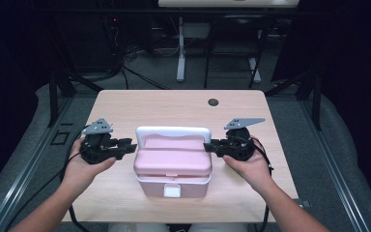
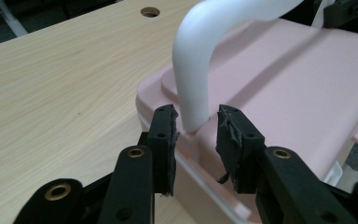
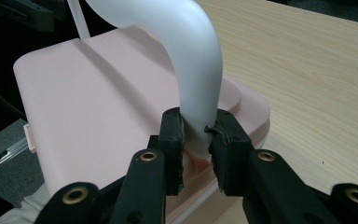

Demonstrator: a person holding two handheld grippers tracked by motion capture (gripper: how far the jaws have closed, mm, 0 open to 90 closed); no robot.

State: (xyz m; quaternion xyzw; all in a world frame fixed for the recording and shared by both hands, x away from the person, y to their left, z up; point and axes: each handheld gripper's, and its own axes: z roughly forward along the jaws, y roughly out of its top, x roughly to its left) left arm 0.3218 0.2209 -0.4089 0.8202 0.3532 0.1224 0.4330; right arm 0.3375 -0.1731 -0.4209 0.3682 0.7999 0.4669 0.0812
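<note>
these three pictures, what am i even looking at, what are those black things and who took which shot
A person sits at a wooden table and holds a hand-held grasping tool in each hand. The high view comes from a fixed camera above the table: the left tool is at its left, the right tool at its right. The other two pictures come from small cameras riding on each tool, looking along its two black jaws.

On the table stands a pink box with a white latch at the front and a white handle raised upright.

In the right gripper view, the right tool pinches the foot of the handle. In the left gripper view, the left tool has the handle's other foot between its jaws, with gaps beside the pads, so it is not gripping.
</note>
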